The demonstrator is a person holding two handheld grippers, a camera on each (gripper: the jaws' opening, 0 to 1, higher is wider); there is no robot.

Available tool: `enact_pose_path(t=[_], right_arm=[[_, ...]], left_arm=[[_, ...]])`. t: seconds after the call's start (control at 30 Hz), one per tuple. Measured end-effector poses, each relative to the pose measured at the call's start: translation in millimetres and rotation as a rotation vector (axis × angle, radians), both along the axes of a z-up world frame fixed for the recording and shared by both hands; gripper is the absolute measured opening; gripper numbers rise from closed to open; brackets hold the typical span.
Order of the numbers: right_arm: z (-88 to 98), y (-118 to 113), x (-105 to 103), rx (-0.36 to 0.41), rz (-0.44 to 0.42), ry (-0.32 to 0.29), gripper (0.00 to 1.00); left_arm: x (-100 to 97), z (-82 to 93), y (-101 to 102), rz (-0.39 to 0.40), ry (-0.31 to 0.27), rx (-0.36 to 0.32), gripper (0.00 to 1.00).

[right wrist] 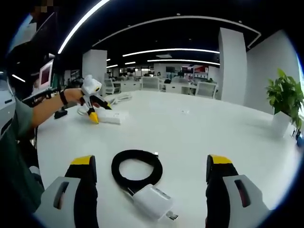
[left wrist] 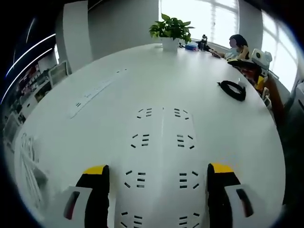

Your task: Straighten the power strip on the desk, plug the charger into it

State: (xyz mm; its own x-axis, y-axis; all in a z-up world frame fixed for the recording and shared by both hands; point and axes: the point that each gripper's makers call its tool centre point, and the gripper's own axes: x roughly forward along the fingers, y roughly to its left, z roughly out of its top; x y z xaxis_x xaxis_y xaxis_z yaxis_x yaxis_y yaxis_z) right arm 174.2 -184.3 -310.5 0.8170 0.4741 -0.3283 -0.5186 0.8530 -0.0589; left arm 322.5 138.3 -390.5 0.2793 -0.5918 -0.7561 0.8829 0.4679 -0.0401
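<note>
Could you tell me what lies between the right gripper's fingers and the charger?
Nothing: in the right gripper view, bare white desk separates the open right gripper from the white charger with its coiled black cable.

Bright daylight from far windows (left wrist: 209,21) washes the table (left wrist: 213,133); ceiling strips (right wrist: 171,50) glow; edges bend, perhaps slightly soft.

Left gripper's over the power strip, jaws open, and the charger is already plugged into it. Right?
Not quite. The charger is not plugged in: the right gripper view shows it lying loose on the desk with its coiled cable, between the right gripper's open jaws, apart from the power strip. The left gripper is over the strip, jaws open, as you said.
</note>
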Motion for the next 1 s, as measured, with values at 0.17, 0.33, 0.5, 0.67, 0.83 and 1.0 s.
enact_pose_path(t=[0.17,0.33,0.5,0.67,0.83,1.0], right_arm=[[-0.2,0,-1,0.001,-0.001,0.0,0.96],[-1.7,1,0,0.006,-0.001,0.0,0.96],[-6.7,10,-4,0.009,0.016,0.007,0.96],[-7.6,10,-5,0.011,0.017,0.009,0.96],[-7.2,9,-5,0.012,0.018,0.008,0.95],[-7.7,11,-5,0.014,0.025,0.009,0.95]], left_arm=[[-1.3,1.8,-3,-0.041,-0.016,-0.033,0.76],[0.5,1.7,-4,-0.038,-0.007,-0.041,0.74],[0.8,1.2,-4,-0.039,-0.012,-0.043,0.74],[0.4,1.7,-4,-0.05,-0.015,-0.036,0.74],[2.3,2.4,-3,-0.06,-0.018,-0.04,0.74],[0.9,3.4,-5,-0.066,-0.02,-0.056,0.74]])
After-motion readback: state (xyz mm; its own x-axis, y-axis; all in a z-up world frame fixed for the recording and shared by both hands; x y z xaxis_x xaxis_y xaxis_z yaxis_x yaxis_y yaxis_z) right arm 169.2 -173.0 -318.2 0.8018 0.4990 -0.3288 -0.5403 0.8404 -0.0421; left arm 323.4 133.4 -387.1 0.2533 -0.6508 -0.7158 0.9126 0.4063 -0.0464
